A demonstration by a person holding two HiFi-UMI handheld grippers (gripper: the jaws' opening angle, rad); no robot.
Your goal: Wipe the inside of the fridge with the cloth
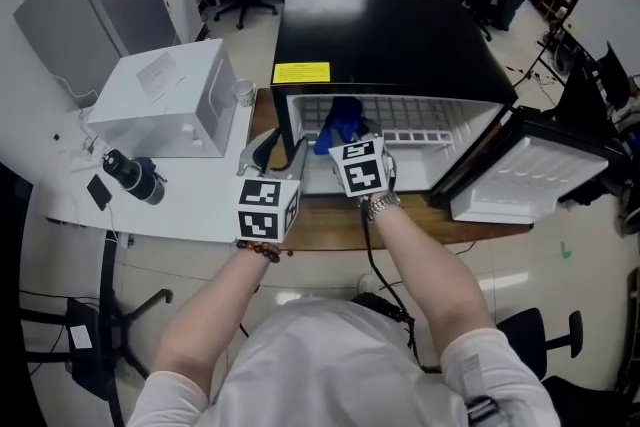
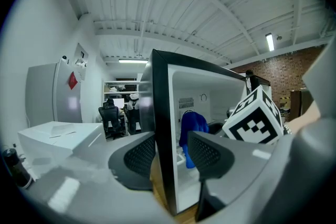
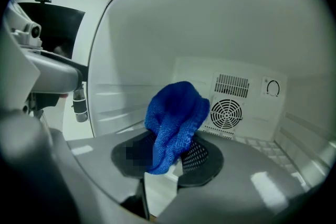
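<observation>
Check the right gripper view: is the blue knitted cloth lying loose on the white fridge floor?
No, the blue knitted cloth is pinched between the dark jaws of the right gripper.

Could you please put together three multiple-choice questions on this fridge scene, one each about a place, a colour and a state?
1. Where is the blue cloth?
A. on the floor
B. in the right claw, inside the fridge
C. on top of the fridge

2. What colour is the sticker on the fridge's top?
A. red
B. green
C. yellow

3. How is the fridge door?
A. swung open
B. shut
C. taken off

Answers:
1 B: the right gripper view shows the claw closed on it, in front of the fridge's back wall.
2 C: the head view shows a yellow rectangle on the black top.
3 A: it stands out at the right, with its white inner side showing.
</observation>
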